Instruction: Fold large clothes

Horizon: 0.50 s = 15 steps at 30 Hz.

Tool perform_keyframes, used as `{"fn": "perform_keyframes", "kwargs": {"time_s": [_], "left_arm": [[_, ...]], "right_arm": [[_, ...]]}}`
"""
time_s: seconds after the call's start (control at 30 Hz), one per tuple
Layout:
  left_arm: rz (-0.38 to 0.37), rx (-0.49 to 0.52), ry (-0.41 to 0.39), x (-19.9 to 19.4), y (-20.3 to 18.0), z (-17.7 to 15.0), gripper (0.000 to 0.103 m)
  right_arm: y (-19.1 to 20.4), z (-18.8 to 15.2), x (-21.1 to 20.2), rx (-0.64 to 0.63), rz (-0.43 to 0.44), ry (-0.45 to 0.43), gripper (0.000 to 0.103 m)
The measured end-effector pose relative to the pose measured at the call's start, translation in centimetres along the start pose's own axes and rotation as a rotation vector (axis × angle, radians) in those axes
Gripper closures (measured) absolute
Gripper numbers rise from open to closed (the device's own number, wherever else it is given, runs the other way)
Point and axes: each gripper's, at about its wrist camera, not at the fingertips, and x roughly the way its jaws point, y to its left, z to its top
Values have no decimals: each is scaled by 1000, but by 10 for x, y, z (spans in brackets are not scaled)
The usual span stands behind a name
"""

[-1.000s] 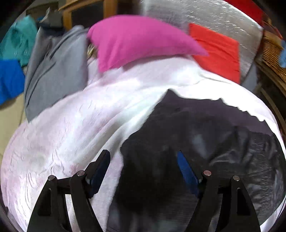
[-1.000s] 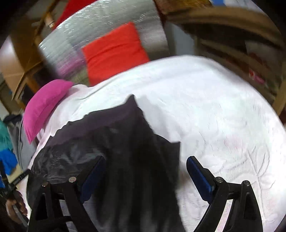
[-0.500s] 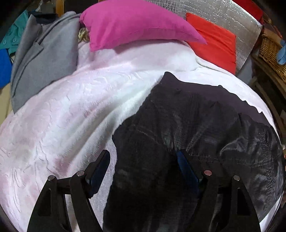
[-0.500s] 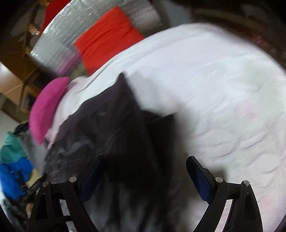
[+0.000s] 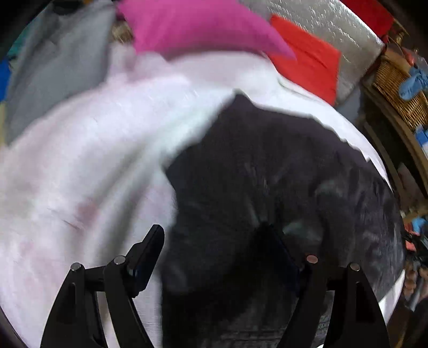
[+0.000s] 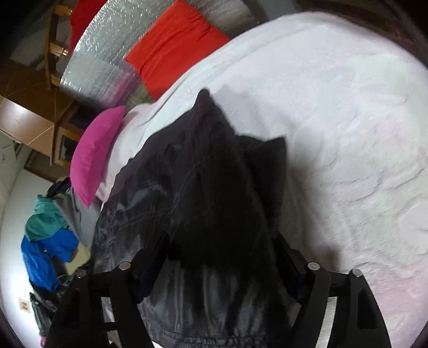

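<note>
We see a large garment (image 5: 281, 192) spread flat on the bedspread (image 5: 80, 174), which runs out from under it to the left in the left wrist view and to the right in the right wrist view. Beyond the garment's far edge a pillow (image 5: 198, 24) lies at the head of the bed, with a second cushion (image 5: 307, 61) to its right, leaning on a padded panel (image 5: 334, 26). Left of the pillow lies another piece of clothing (image 5: 58, 67). A basket (image 5: 396, 88) stands off the bed at right, perhaps on a shelf.
</note>
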Motion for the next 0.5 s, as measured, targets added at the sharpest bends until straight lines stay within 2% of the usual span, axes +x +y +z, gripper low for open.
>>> {"fn": "perform_keyframes", "kwargs": {"time_s": [0.03,0.07,0.1,0.13,0.17,0.23,0.33,0.43,0.5], "left_arm": [[-6,-2,3,2,-3,-1,33],[-30,-1,16,3,-7,0,51],[-30,2,21,1,-10,2,68],[-14,21,20,-3,-17,5,74],[1,35,18,-10,-23,8,83],[13,33,-11,-28,-31,11,86],[2,18,-65,-61,-38,7,87],[18,45,-111,-94,-49,-14,87],[9,28,-95,-98,-47,-34,86]], "right_arm": [[5,0,3,-25,-14,4,42],[12,1,5,-42,-31,8,48],[16,4,3,-46,-30,18,64],[20,8,0,-59,-33,23,75],[28,11,-6,-90,-42,24,78],[45,16,-22,-148,-56,18,83],[70,20,-52,-214,-61,-5,85],[80,10,-74,-260,-55,-2,85],[70,-5,-80,-262,-65,21,85]]}}
